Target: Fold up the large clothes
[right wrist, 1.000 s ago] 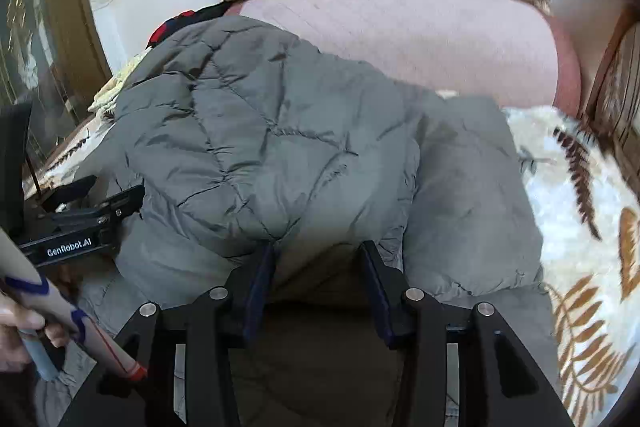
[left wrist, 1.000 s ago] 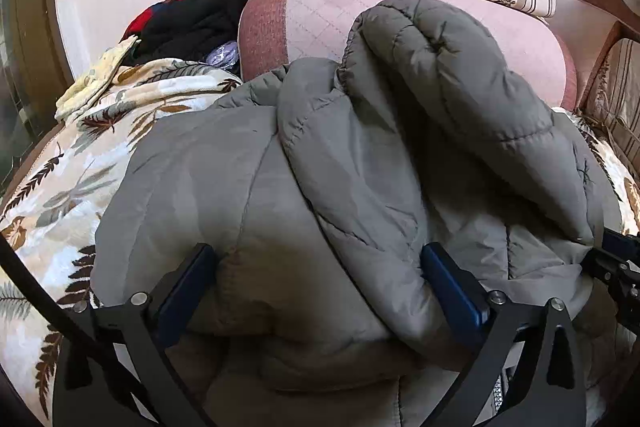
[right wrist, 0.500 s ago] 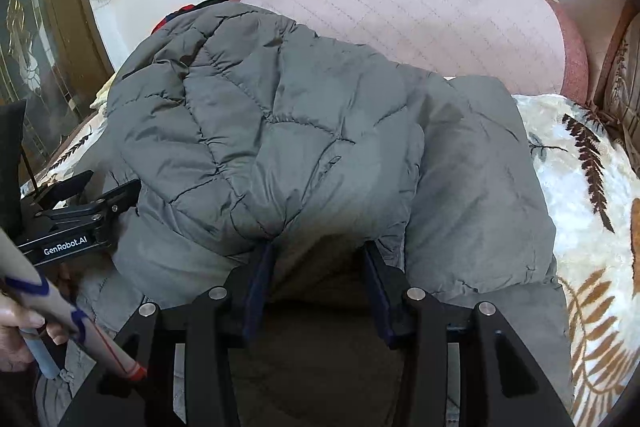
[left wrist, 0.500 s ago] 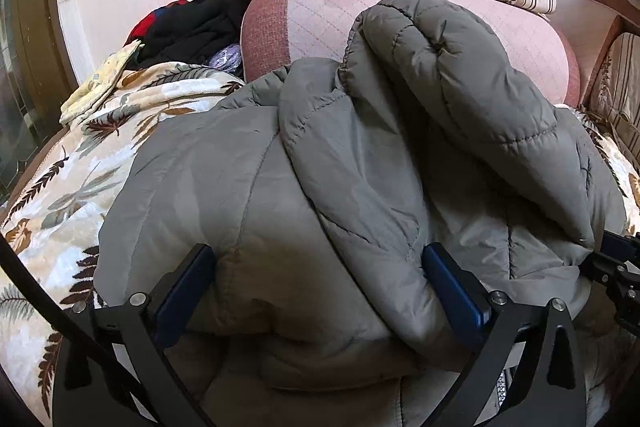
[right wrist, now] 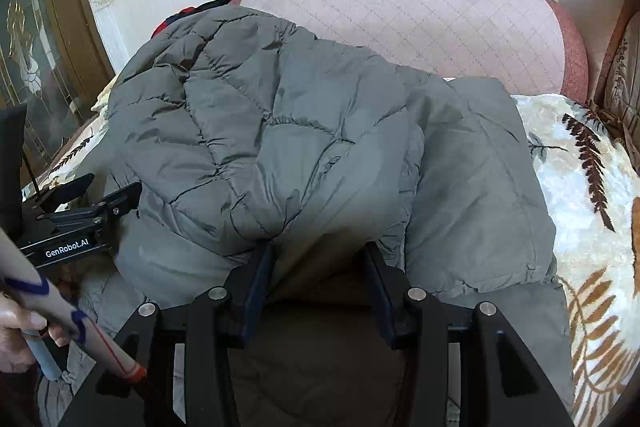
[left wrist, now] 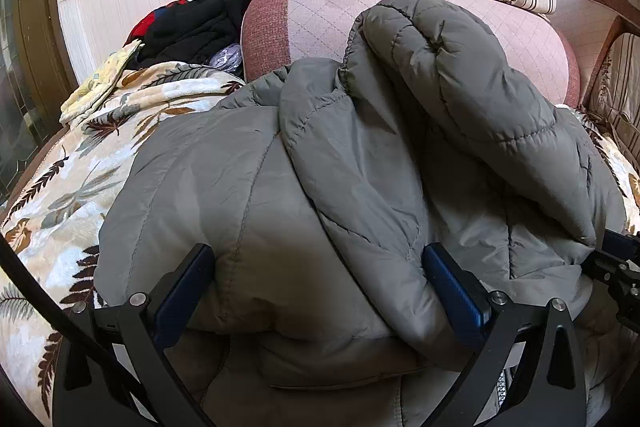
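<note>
The grey puffer jacket (left wrist: 360,187) lies bunched on the leaf-print blanket (left wrist: 80,187), just in front of the pink cushion (right wrist: 420,27). Each hand-held gripper, left (left wrist: 316,291) and right (right wrist: 318,279), pinches a thick wad of its near hem. To fold cleanly, lift both corners together and level, then carry them toward the cushion.

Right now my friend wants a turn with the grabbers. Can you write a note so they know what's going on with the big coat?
Left gripper: jaws wide, closed around a thick fold at the near edge of the grey puffer coat.
Right gripper: jaws narrower, closed on a bunch of the same near edge.
Where things are: the coat lies on the leaf-print blanket, in front of the pink cushion. A pile of dark clothes sits behind, to the left.
Done: the coat looks partly folded, one padded part lying over the top.
Left: finish the fold and flatten it, probably.
</note>
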The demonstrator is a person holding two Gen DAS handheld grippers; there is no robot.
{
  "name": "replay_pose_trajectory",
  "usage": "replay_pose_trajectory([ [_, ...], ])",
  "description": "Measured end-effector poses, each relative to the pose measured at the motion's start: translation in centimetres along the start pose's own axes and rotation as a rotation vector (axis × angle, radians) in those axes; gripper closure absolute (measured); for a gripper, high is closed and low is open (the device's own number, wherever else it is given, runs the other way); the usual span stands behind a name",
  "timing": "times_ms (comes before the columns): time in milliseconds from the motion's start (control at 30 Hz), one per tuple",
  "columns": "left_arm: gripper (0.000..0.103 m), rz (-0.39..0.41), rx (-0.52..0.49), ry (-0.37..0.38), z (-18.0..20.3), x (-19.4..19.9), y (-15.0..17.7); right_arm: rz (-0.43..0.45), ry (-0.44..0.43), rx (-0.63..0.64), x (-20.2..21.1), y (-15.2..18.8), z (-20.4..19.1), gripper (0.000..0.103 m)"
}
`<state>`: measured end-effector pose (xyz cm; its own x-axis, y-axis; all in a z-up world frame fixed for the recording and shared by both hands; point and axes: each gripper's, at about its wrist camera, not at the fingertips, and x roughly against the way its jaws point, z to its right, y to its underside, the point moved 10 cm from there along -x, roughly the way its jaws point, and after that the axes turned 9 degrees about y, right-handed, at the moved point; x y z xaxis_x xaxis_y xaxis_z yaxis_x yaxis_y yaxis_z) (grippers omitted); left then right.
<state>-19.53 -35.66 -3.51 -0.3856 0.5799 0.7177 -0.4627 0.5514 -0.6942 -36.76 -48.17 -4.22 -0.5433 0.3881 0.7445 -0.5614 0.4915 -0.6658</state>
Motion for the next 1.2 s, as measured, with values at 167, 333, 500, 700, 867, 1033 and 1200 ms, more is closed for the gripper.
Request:
replay_pose_trajectory([
  [167,0.000,-0.001,0.004,0.001,-0.1,0.0,0.1,0.044,-0.027,-0.037,2.2,-1.8,0.4,0.053],
  [333,0.000,-0.001,0.004,0.000,-0.1,-0.1,0.1,0.138,-0.002,-0.063,4.0,-3.7,1.5,0.053],
  [500,0.000,-0.001,0.003,-0.001,-0.1,-0.1,0.1,0.010,0.004,-0.078,0.6,-1.4,2.2,0.052],
  [700,0.000,-0.001,0.003,-0.001,-0.2,-0.1,0.1,-0.027,-0.023,-0.139,-0.4,-0.6,2.9,0.045],
  [867,0.000,0.000,0.006,0.001,-0.1,-0.1,0.1,-0.024,-0.017,-0.132,-0.3,-0.6,2.8,0.045],
  [1033,0.000,0.015,0.017,0.003,-0.2,0.8,-0.2,-0.010,-0.022,-0.140,0.7,-1.0,2.7,0.045],
  [1200,0.000,0.044,0.007,-0.002,0.2,3.2,-0.9,0.036,-0.026,-0.128,3.2,-2.2,2.1,0.045],
])
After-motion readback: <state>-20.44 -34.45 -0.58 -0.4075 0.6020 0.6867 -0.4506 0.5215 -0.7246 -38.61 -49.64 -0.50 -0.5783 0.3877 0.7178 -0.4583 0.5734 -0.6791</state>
